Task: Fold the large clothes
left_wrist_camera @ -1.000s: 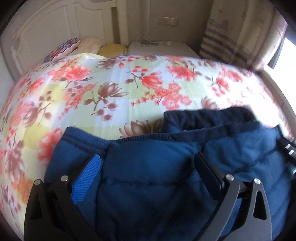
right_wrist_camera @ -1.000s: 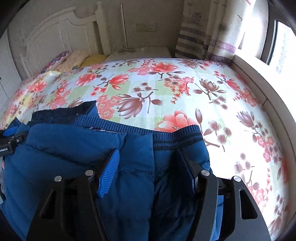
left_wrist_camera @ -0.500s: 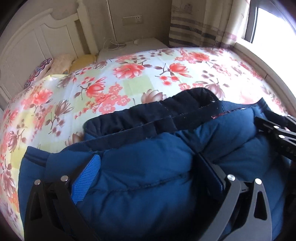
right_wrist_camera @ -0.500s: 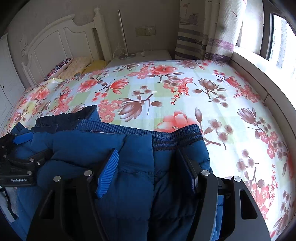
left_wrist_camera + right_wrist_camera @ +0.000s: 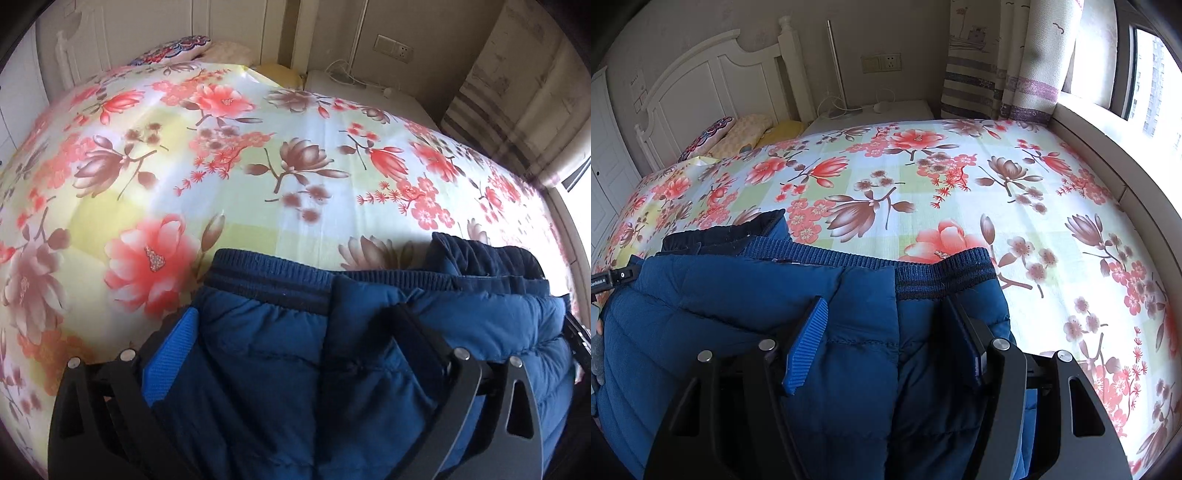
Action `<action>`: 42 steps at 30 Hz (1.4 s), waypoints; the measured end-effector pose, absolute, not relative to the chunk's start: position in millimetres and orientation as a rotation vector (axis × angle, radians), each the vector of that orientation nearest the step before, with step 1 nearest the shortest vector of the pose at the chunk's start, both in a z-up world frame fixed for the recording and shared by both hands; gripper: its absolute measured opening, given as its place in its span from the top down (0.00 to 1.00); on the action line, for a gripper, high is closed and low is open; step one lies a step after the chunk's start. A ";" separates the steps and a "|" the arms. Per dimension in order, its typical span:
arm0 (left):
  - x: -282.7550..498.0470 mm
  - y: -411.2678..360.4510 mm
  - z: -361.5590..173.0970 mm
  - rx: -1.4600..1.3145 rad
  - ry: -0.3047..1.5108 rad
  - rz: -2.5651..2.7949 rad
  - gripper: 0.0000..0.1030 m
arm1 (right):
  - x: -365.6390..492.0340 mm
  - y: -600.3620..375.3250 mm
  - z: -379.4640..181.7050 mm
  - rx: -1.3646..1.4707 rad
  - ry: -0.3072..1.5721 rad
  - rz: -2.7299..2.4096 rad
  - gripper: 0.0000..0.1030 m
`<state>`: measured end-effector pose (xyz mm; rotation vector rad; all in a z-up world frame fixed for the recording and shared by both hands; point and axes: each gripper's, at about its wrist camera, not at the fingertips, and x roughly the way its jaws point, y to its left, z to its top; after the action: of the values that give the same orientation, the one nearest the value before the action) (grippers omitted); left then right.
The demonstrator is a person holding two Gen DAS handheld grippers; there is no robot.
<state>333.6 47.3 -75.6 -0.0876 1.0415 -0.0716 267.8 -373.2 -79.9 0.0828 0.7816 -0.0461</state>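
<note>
A blue padded garment with a ribbed band hangs over the flowered bed sheet, bunched between both grippers. My left gripper is shut on its left part, with thick fabric filling the gap between the blue pad and the black finger. My right gripper is shut on the right part of the garment, just below the ribbed band. A dark lining fold sticks up behind. The left gripper's black tip shows at the left edge of the right wrist view.
Pillows lie by the white headboard. A white bedside table with a lamp pole and cable stands at the far end. A striped curtain and a window ledge run along the right of the bed.
The left gripper swung right toward the right gripper, bunching the garment, then went back left, so the fabric is spread wider again. The right gripper has kept still.
</note>
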 end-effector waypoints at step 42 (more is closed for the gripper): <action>213.8 13.6 7.2 -0.048 0.762 -0.216 0.02 | 155.4 -334.9 -47.0 -0.021 0.630 0.006 0.26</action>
<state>213.8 13.6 7.2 -0.0481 0.7623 -0.2162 155.4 -334.9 -47.0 -0.0215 0.6303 0.0058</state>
